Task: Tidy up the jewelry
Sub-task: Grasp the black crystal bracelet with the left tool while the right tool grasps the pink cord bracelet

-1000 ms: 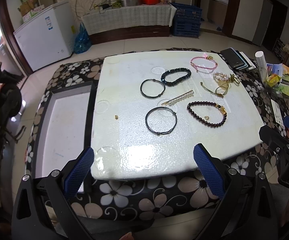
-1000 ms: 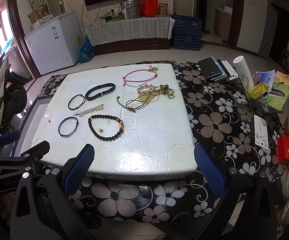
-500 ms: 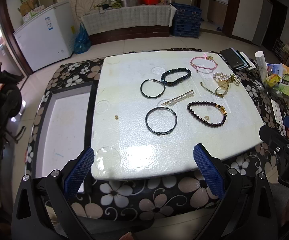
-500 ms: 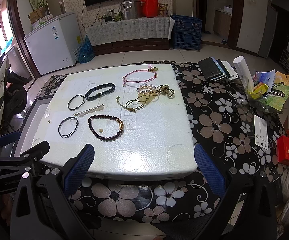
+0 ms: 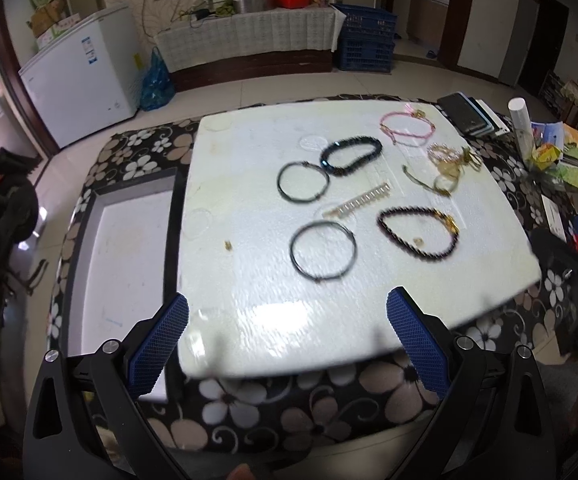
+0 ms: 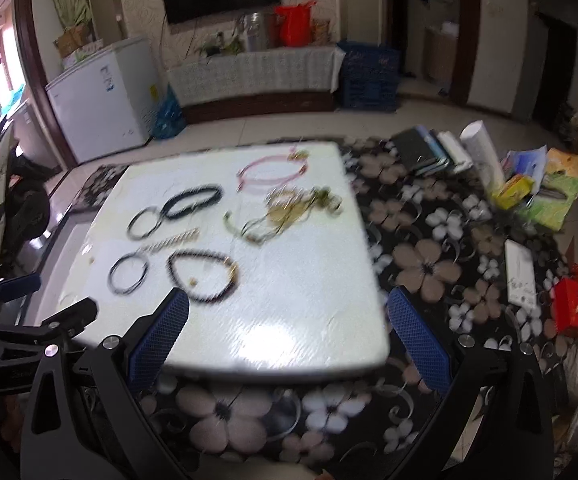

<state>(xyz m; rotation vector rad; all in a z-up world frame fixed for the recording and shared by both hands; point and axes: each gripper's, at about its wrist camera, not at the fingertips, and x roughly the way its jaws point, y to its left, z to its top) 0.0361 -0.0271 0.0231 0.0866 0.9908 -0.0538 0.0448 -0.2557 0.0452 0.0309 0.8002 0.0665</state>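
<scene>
Several bracelets lie on a white foam board (image 5: 249,152): a thin black ring bracelet (image 5: 323,250), another thin black ring (image 5: 303,181), a black bead bracelet (image 5: 351,156), a dark red bead bracelet (image 5: 417,232), a pearl clip (image 5: 359,205), a pink cord bracelet (image 5: 407,130) and a gold tangle (image 5: 447,166). My left gripper (image 5: 287,338) is open and empty above the board's near edge. My right gripper (image 6: 287,336) is open and empty over the board's near edge; the dark red bead bracelet (image 6: 203,276) lies just beyond its left finger.
The board rests on a floral-cloth table (image 6: 421,264). A sunken white tray (image 5: 123,264) sits at the left. Books (image 6: 429,152), a white roll (image 6: 483,156), papers and a red box (image 6: 573,308) crowd the right. A small crumb (image 5: 228,245) lies on the board.
Both grippers have moved forward toward the board, and both views are now motion-blurred. The jewelry has not moved. Both stay open.
</scene>
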